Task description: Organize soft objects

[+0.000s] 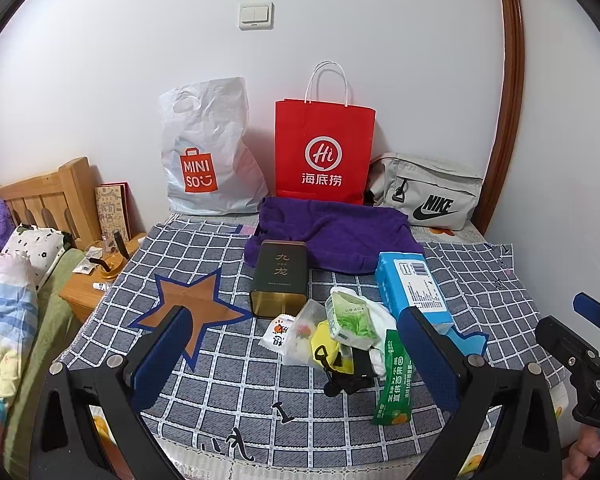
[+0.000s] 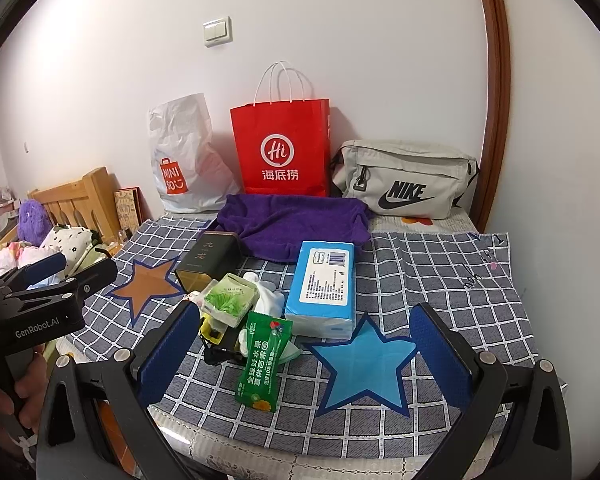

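Both spread wide and empty, the left hand-held gripper point(image 1: 296, 356) and right hand-held gripper point(image 2: 304, 352) should approach the purple towel point(image 2: 296, 224) (far ahead) low, pinching a bunched fold.

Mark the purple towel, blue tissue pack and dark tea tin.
purple towel point(image 2: 296, 220), right wrist view, centre of the fabric.
blue tissue pack point(image 2: 324, 284), right wrist view, white label on top face.
dark tea tin point(image 1: 279, 270), left wrist view, lettered top face.

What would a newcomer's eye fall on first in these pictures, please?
Probably the bright red paper bag standing against the wall, between a white Miniso bag and a grey Nike pouch. Next, the purple towel before it, and the small clutter beside the blue tissue pack.
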